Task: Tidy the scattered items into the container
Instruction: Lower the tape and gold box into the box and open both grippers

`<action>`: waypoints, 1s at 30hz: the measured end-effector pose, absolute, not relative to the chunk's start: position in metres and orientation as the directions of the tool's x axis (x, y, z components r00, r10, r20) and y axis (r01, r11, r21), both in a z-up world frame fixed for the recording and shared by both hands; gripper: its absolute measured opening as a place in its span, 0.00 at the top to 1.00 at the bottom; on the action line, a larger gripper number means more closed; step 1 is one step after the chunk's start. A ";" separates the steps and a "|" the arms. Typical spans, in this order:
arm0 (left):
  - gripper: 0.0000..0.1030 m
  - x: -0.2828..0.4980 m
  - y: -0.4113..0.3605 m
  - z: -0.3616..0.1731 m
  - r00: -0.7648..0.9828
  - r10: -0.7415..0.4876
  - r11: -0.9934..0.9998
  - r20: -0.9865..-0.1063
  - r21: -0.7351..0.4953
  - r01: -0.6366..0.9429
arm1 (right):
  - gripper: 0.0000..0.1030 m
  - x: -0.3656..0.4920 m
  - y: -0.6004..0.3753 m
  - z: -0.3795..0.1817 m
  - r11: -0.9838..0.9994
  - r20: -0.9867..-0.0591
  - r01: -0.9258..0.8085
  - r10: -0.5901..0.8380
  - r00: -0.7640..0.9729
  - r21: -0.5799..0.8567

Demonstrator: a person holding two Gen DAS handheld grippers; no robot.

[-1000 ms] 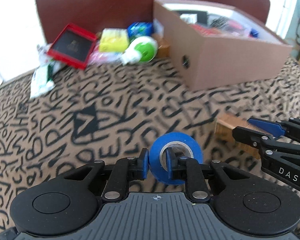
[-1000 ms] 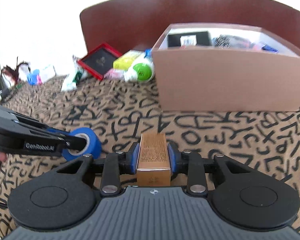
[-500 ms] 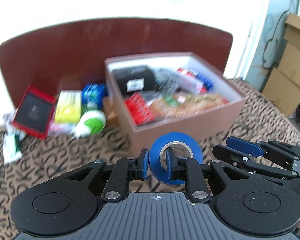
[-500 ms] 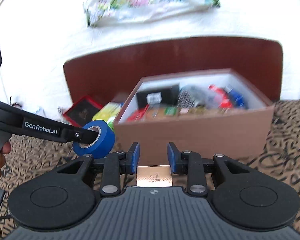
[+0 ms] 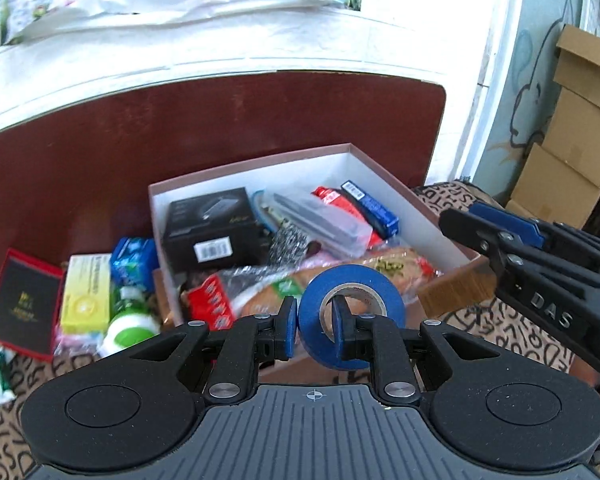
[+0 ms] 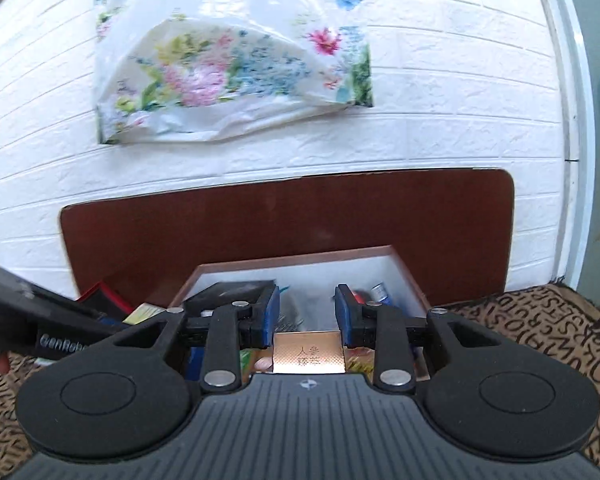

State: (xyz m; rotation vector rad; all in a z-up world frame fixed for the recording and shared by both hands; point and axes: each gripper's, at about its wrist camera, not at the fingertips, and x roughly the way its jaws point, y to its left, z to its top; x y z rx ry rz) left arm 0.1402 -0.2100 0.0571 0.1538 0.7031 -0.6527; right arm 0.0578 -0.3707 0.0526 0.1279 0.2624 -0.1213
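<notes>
Blue tape roll point(image 5: 350, 316), clamped through its wall by the left gripper point(image 5: 311, 332) jaws, held above the near edge of the open box point(image 5: 384, 172). Gold carton point(image 6: 309, 351) pinched low between the right gripper point(image 6: 307, 316) jaws, over the same box. Loose packets point(image 5: 86, 294) lie left of the box on the patterned bedcover point(image 5: 520, 344).

A floral plastic bag point(image 6: 232, 56) is hanging on the white brick-pattern wall point(image 6: 440, 128) above a dark red-brown board point(image 5: 220, 128), possibly a headboard. Brown cardboard boxes point(image 5: 572, 136) are standing stacked at far right, beside a pale blue wall drawing point(image 5: 528, 92).
</notes>
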 end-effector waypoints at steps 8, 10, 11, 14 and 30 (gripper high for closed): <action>0.85 0.178 -0.248 0.044 0.570 -0.492 0.787 -0.658 -0.056 0.614 | 0.67 0.105 -0.396 0.025 0.979 -0.317 0.196 -0.167 0.934 0.063; 0.85 0.189 -0.257 0.037 0.555 -0.491 0.785 -0.672 -0.065 0.616 | 0.67 0.115 -0.405 0.015 0.975 -0.339 0.212 -0.179 0.923 0.063; 0.85 0.194 -0.261 0.033 0.547 -0.488 0.784 -0.680 -0.067 0.617 | 0.67 0.121 -0.409 0.010 0.974 -0.353 0.218 -0.181 0.918 0.068; 0.85 0.205 -0.273 0.021 0.533 -0.478 0.781 -0.698 -0.059 0.622 | 0.67 0.132 -0.419 0.001 0.971 -0.363 0.226 -0.182 0.914 0.082; 0.43 0.224 -0.281 -0.004 0.549 -0.467 0.783 -0.693 -0.036 0.621 | 0.30 0.171 -0.419 0.000 0.977 -0.334 0.212 -0.209 0.919 -0.029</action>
